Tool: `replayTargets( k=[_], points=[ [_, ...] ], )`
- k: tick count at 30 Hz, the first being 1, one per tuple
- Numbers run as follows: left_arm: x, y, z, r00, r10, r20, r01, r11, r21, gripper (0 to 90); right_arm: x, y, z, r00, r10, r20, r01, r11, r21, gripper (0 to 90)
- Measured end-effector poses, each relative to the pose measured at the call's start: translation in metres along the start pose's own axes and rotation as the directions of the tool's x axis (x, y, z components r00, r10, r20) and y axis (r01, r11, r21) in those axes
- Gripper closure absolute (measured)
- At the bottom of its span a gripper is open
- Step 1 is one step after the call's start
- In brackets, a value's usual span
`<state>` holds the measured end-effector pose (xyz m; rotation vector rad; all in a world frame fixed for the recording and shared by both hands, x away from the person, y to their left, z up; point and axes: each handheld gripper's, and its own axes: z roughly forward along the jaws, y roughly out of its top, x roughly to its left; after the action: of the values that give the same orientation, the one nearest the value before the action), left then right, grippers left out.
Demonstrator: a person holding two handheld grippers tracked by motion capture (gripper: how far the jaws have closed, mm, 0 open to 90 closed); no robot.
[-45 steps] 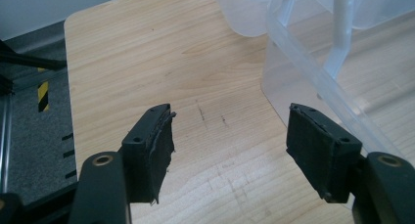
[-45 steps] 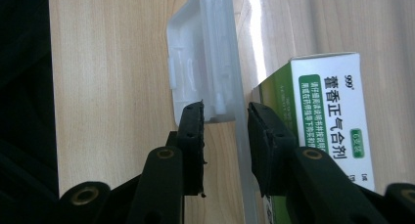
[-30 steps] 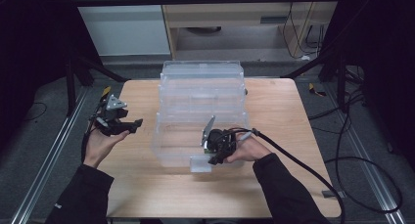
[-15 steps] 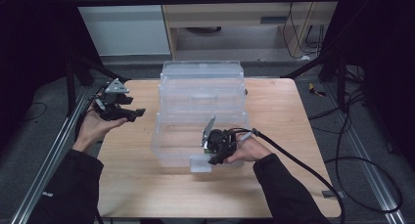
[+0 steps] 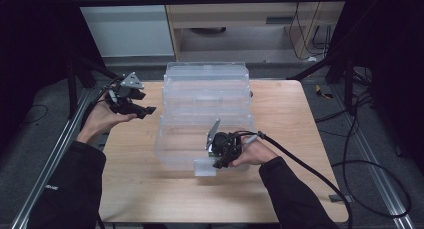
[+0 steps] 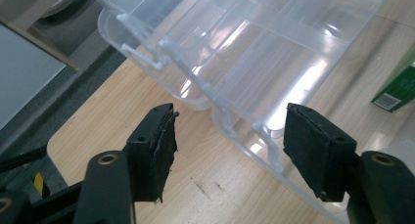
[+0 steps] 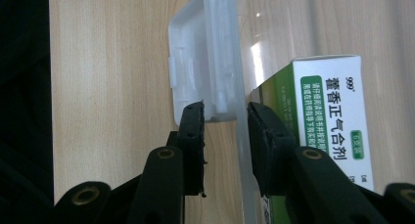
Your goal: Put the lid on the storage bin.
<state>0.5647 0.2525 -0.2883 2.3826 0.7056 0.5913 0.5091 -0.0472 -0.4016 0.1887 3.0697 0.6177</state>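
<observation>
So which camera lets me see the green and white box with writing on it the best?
The right gripper view: the green and white cardboard box sits close behind the clear plastic container's wall, its print sharp. The left gripper view catches just a green corner. From the high view I can't make it out.

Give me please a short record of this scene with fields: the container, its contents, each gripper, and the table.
container: clear plastic storage box, stepped tiers, standing on the table
contents: green and white medicine carton behind the front wall
right gripper: jaws around the box's front latch and wall
left gripper: jaws apart, nothing between them, held in the air left of the box
table: light wooden top
</observation>
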Motion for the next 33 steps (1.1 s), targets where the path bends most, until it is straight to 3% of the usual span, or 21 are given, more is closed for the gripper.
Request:
replayTargets(
  k=[12, 17, 23, 28, 33],
  points=[
    [0.001, 0.027, 0.006, 0.9963, 0.086, 0.002, -0.086, 0.9958, 0.029, 36.8, 0.0, 0.0, 0.0, 1.0, -0.005, -0.001, 0.005, 1.0, -0.006, 68.8],
    [0.002, 0.035, 0.011, 0.9929, 0.117, 0.023, -0.118, 0.9924, 0.037, 37.1, 0.0, -0.001, 0.0, 1.0, -0.01, -0.001, 0.01, 1.0, -0.008, 68.8],
    [0.001, 0.046, 0.019, 0.9844, 0.171, 0.042, -0.174, 0.9823, 0.071, 37.6, 0.0, -0.001, 0.0, 0.9999, -0.01, -0.001, 0.01, 1.0, -0.008, 68.9],
    [-0.002, 0.055, 0.026, 0.9802, 0.192, 0.047, -0.195, 0.9779, 0.075, 38.3, 0.0, -0.001, 0.0, 1.0, -0.007, -0.004, 0.007, 1.0, -0.007, 68.9],
    [-0.004, 0.064, 0.031, 0.9713, 0.232, 0.051, -0.237, 0.9661, 0.103, 38.6, 0.0, -0.001, 0.0, 0.9999, -0.01, -0.002, 0.01, 1.0, -0.007, 68.9]
  ],
)
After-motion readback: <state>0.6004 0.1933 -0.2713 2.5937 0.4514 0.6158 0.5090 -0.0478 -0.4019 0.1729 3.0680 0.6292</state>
